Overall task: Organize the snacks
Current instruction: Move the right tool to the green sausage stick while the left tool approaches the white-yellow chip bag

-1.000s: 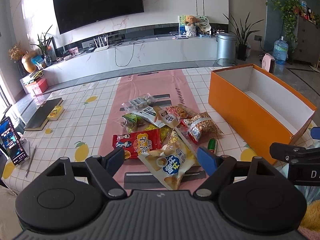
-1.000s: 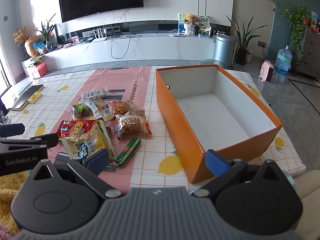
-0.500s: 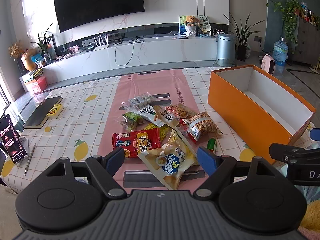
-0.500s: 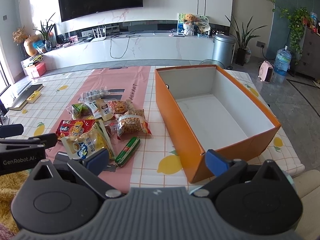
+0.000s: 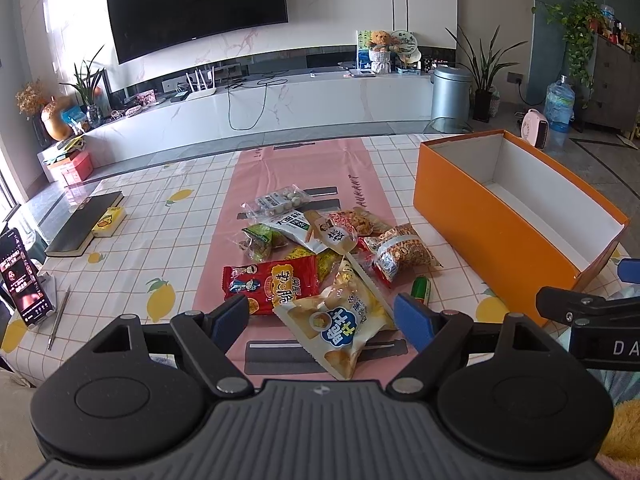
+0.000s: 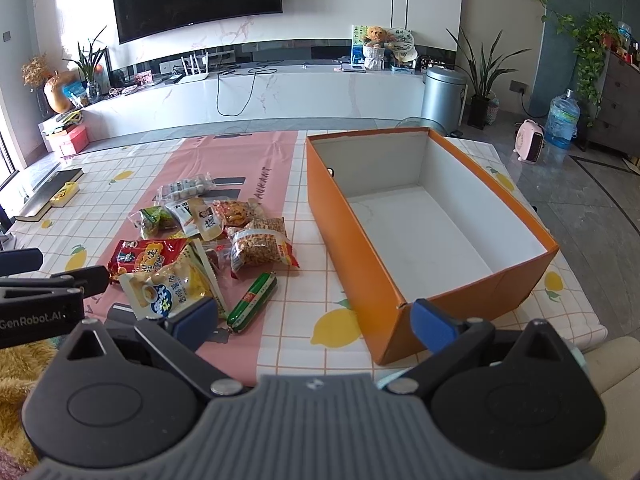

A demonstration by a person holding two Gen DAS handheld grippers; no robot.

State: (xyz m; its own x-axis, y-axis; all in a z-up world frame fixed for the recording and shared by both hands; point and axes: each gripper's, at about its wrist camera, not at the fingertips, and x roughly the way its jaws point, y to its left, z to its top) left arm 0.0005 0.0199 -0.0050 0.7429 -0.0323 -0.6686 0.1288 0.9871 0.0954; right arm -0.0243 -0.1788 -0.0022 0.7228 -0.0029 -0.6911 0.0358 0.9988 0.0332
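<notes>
Two grippers, both mine, hang above the near edge of the lemon-print checked tablecloth [image 5: 132, 236], each with its blue-padded jaws spread wide and nothing between them. My left gripper [image 5: 320, 318] frames the yellow-and-white crinkly chip bag [image 5: 336, 320], nearest piece of the heap of plastic snack packets [image 5: 320, 256] on the pink runner [image 5: 304, 172]. Touching the chip bag's far-left side lies a red foil packet [image 5: 272, 282]; just right of it, a green sausage stick [image 6: 252, 298]. My right gripper [image 6: 314, 318] faces the near corner of the open orange cardboard box with white lining [image 6: 356, 256], which stands well right of the chip bag, apart from the heap.
</notes>
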